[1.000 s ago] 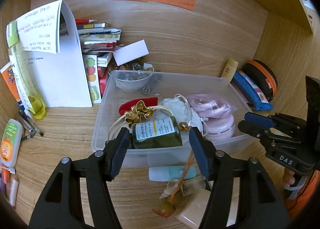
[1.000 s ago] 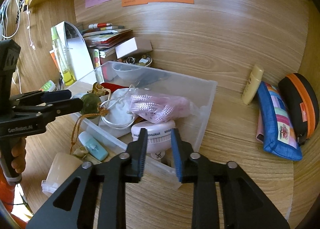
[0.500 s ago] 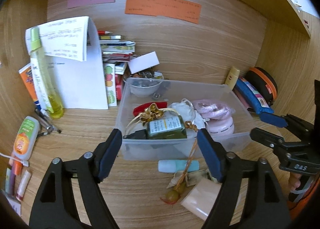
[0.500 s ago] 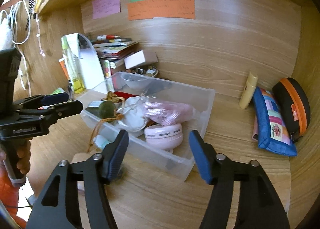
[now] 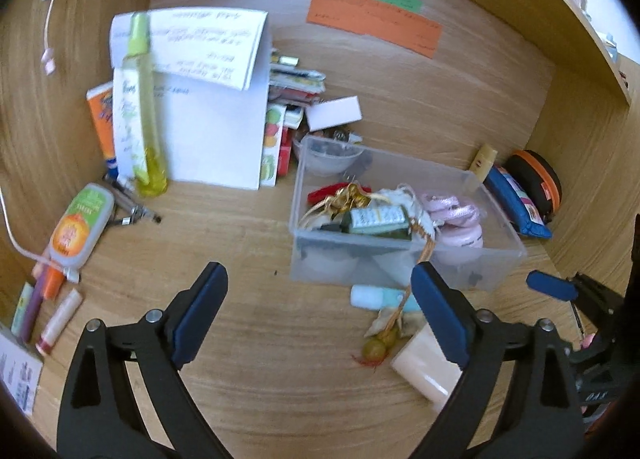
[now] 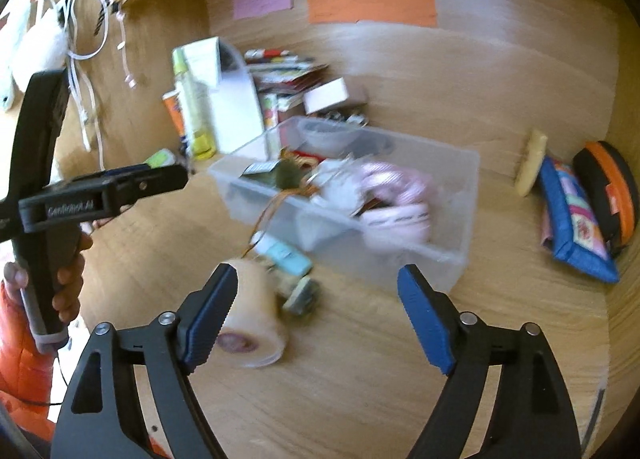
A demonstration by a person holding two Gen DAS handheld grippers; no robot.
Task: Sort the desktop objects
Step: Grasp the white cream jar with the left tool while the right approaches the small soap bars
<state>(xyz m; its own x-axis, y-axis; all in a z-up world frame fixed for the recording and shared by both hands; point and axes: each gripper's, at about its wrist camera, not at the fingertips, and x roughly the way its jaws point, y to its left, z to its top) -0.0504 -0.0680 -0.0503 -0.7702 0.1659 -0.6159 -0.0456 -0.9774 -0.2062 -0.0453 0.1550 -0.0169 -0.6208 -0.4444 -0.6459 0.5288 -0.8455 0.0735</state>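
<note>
A clear plastic bin [image 5: 400, 263] [image 6: 400, 255] sits on the wooden desk, holding a green bottle [image 5: 378, 219], a pink cord bundle [image 5: 452, 211], a pink round jar [image 6: 396, 221] and a small bowl [image 5: 328, 159]. A brown cord with a green bead [image 5: 376, 347] hangs over its front wall. A light blue tube [image 5: 378, 297] [image 6: 286, 255] and a beige cup [image 5: 428, 367] [image 6: 252, 319] lie in front of it. My left gripper [image 5: 320, 315] is open and empty, held back from the bin. My right gripper [image 6: 316, 311] is open and empty, beside the cup.
A tall yellow-green bottle [image 5: 142, 107], folded white paper [image 5: 212, 99] and stacked books [image 5: 292, 99] stand at the back left. A green-orange tube [image 5: 78, 231], pens and lip balm [image 5: 58, 323] lie at left. A blue pouch [image 6: 572, 219], orange-black case [image 6: 612, 187] and cream tube [image 6: 530, 167] lie at right.
Both grippers have pulled back from the bin and opened wide. The left view has swung left, showing more of the desk's left side. The green bottle stays in the bin.
</note>
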